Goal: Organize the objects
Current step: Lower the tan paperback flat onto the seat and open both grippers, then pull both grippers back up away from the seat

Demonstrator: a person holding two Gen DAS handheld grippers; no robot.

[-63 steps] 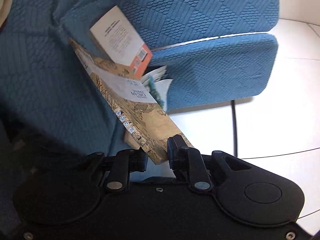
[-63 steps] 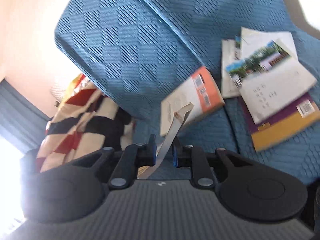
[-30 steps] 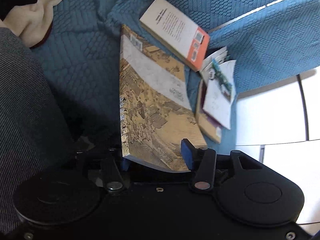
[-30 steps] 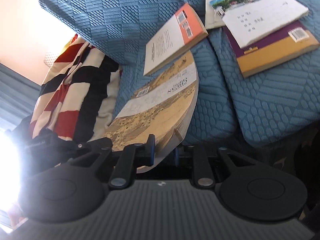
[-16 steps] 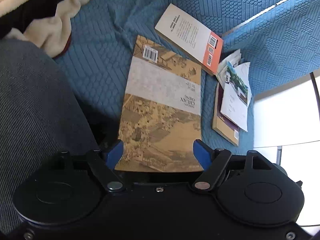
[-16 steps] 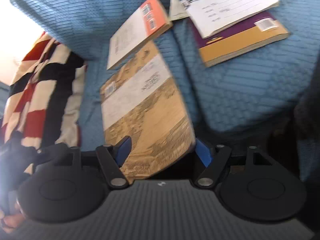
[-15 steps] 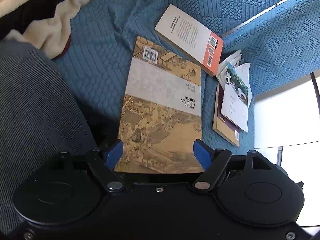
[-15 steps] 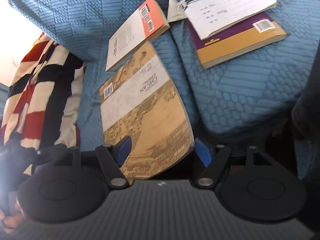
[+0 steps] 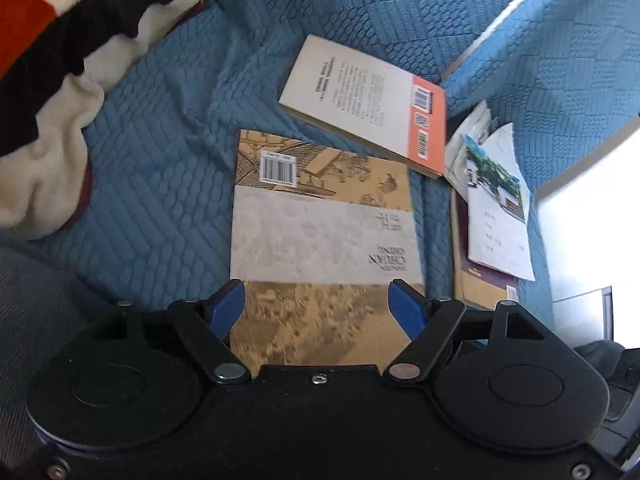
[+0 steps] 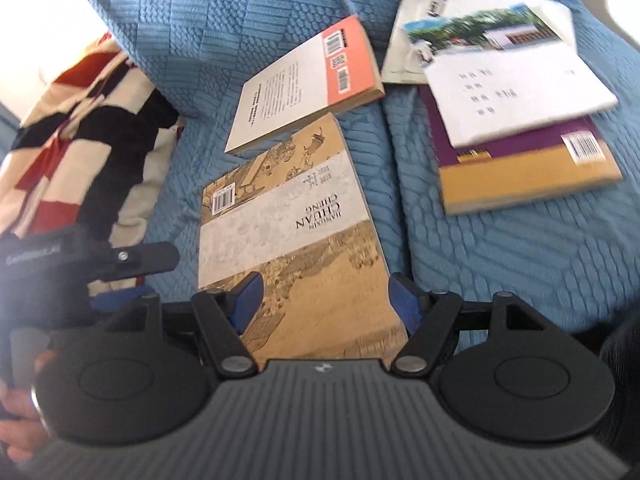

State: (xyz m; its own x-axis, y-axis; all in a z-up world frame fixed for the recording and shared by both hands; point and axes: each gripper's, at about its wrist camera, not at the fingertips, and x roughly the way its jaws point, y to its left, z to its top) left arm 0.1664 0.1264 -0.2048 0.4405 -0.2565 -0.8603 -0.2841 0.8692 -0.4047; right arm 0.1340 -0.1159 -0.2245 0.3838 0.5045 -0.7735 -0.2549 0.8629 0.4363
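Left wrist: book (image 9: 324,236) edge between tool (image 9: 316,308) pads.

Tan book (image 9: 324,240) (image 10: 296,236): painted-scene cover, pale title band, barcode at far corner; flat on sofa seat
Orange-and-white book (image 9: 368,100) (image 10: 308,80): back cover up, just beyond the tan one
Purple-and-yellow book (image 10: 524,172): flat, well right, white booklet (image 10: 512,84) lying on top

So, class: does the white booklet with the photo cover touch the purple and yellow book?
Touching. The right wrist view shows the white booklet lying on the purple and yellow book, overlapping its top edge.
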